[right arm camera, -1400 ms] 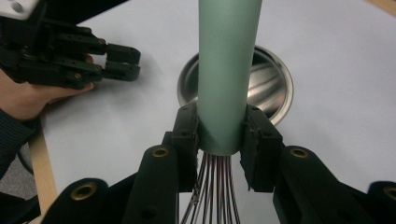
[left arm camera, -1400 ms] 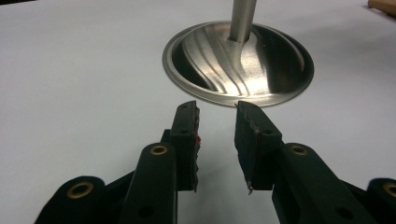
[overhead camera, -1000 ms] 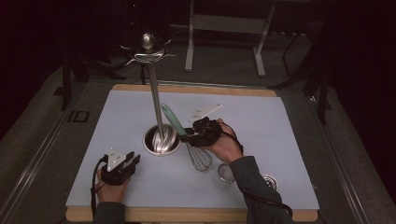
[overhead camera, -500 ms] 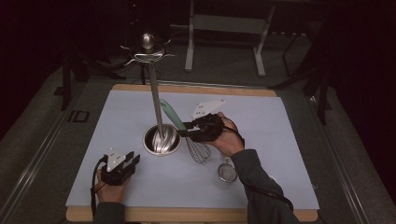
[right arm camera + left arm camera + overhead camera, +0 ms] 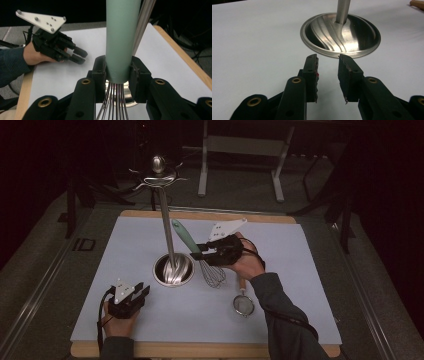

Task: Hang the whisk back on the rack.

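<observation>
Right gripper (image 5: 199, 254) at frame centre pinching the whisk (image 5: 200, 255) by its mint-green handle, wires hanging just right of the steel stand (image 5: 172, 269), left gripper (image 5: 141, 292) lower left, jaws spread, resting on the white mat (image 5: 300, 270).

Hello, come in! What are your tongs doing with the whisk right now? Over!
Right tongs shut on whisk, lifted, handle tilted beside stand pole. Left tongs open, empty, near stand base. Strainer lies aside.

The right claw (image 5: 199, 252) is clamping shut mid-worktop; the left claw (image 5: 141, 291) is resting low, jaws parted.
</observation>
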Demonstrator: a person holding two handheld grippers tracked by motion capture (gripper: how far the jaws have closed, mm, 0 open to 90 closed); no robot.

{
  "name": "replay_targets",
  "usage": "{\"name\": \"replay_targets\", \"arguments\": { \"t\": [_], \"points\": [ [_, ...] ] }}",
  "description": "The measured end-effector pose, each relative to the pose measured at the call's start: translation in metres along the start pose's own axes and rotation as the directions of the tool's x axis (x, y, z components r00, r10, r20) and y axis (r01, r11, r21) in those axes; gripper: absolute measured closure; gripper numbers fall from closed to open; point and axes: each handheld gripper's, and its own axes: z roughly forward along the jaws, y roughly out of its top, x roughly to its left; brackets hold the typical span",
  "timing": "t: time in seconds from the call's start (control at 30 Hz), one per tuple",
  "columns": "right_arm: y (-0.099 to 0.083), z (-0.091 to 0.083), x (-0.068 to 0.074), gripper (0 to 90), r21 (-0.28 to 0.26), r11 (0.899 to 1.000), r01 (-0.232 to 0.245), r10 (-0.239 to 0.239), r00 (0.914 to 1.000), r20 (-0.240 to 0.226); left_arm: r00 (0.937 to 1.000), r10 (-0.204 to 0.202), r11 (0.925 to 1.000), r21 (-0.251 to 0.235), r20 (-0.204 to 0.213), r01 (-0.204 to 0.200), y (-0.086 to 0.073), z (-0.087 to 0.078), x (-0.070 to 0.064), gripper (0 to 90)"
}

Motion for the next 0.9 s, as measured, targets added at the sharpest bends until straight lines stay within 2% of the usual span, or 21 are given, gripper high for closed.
{"name": "replay_targets", "arguments": {
  "t": [0.43, 0.9],
  "points": [
    [0.005, -0.014, -0.009, 69.3, -0.13, 0.991, -0.017, 0.011, 0.9991, -0.04, 1.0, -0.002, 1.0, 0.0, 0.0, 0.002, 0.0, 0.0, 0.0, 69.0],
    [0.021, -0.016, -0.009, 69.3, -0.207, 0.978, -0.027, 0.012, 0.9971, -0.075, 1.0, -0.002, 1.0, 0.001, -0.001, 0.002, 0.0, 0.0, 0.0, 69.0]
  ]
}}
